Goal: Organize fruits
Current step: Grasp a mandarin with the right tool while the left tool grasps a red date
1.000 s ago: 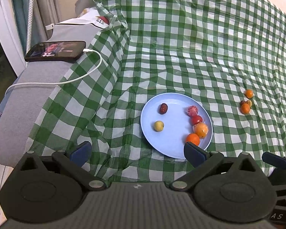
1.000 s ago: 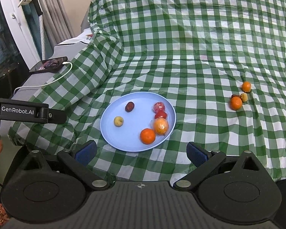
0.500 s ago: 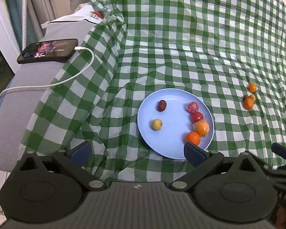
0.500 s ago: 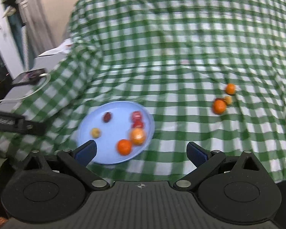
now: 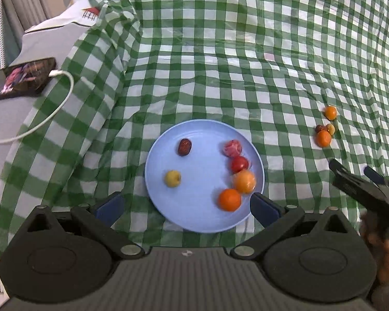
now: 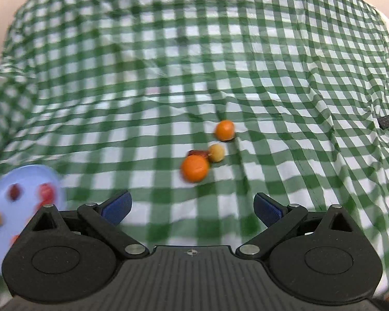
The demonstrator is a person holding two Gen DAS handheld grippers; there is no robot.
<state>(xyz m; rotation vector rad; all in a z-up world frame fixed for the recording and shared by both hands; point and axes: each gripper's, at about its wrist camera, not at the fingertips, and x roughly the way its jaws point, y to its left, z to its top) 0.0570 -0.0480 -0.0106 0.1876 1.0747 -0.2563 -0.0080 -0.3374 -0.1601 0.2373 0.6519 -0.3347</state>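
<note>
A light blue plate lies on the green checked cloth and holds several small fruits: a dark red date, a yellow fruit, two red ones and two orange ones. My left gripper is open and empty over the plate's near rim. To the right on the cloth lie loose fruits: a large orange one, a yellow one, a dark red one and a smaller orange one. My right gripper is open and empty, just short of them. The plate shows at the left edge.
A phone on a white charging cable lies on a grey surface to the left of the cloth. The cloth rises in folds at the back. A small dark tag sits at the far right.
My right gripper has swung right, away from the plate, toward the loose fruits; its view is blurred. My left gripper has moved a little closer over the plate. Both stay open.
</note>
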